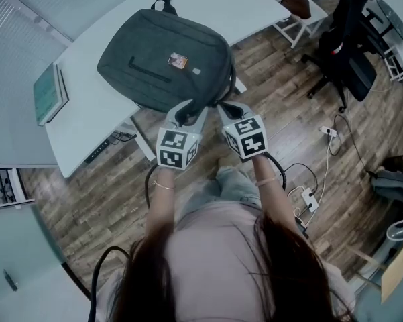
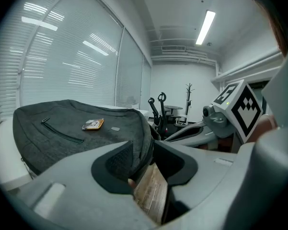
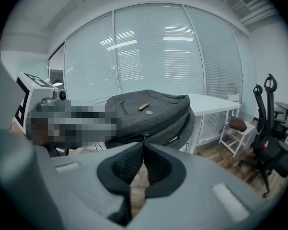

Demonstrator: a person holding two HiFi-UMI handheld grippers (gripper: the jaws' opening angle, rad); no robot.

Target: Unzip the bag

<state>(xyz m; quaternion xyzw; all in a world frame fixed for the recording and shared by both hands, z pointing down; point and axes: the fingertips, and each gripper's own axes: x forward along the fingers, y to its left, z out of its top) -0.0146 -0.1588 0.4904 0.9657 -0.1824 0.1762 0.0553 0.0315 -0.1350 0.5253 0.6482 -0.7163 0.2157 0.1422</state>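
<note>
Left gripper (image 2: pixel 143 151) stands with its jaws apart, the near edge of the grey bag (image 1: pixel 161 59) between them, the pads not clamped on it. Just beside it, the right gripper (image 3: pixel 144 145) has its jaws closed on the zipper pull (image 3: pixel 144 136) at the same edge of the bag. The bag lies flat on the white counter (image 1: pixel 80 96), its near end overhanging the counter's edge. A book (image 1: pixel 49 92) lies to the bag's left.

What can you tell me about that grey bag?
A dark grey fabric backpack lies flat on the white table, near end overhanging. It has a front pocket zipper, a small orange patch and a top handle. The left gripper's open jaws straddle its near rim; the right gripper's shut jaws sit at its side zipper.
</note>
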